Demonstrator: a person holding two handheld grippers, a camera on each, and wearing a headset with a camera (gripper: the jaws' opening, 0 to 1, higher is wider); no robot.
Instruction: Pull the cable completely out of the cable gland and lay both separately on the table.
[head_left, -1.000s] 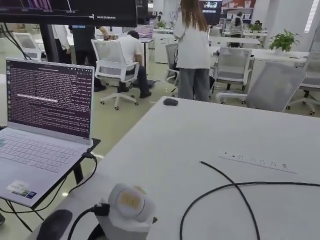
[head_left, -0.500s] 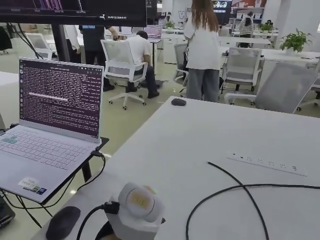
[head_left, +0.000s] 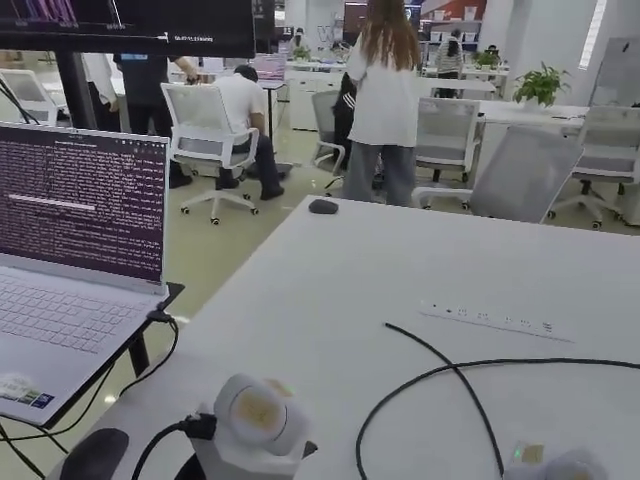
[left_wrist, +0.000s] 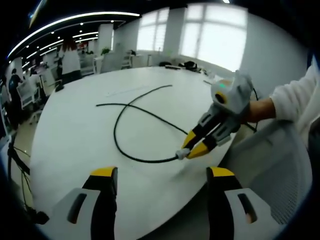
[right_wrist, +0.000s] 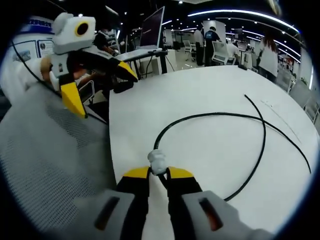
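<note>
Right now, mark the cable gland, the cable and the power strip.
cable gland (right_wrist: 156, 161): right gripper view, on its white body.
cable (head_left: 420, 345): head view, on the straight run near its free end.
power strip (head_left: 497, 322): head view, mid-length on its top face.

The tabletop (head_left: 350, 270), mid-frame in the head view, looks smooth, matt and white; the cable (head_left: 457, 372) at lower right has a smooth black rubbery sheath. In the right gripper view the cable gland (right_wrist: 157, 161), low centre, looks like pale plastic; the chair back (right_wrist: 50, 150) at lower left is grey woven mesh.
</note>
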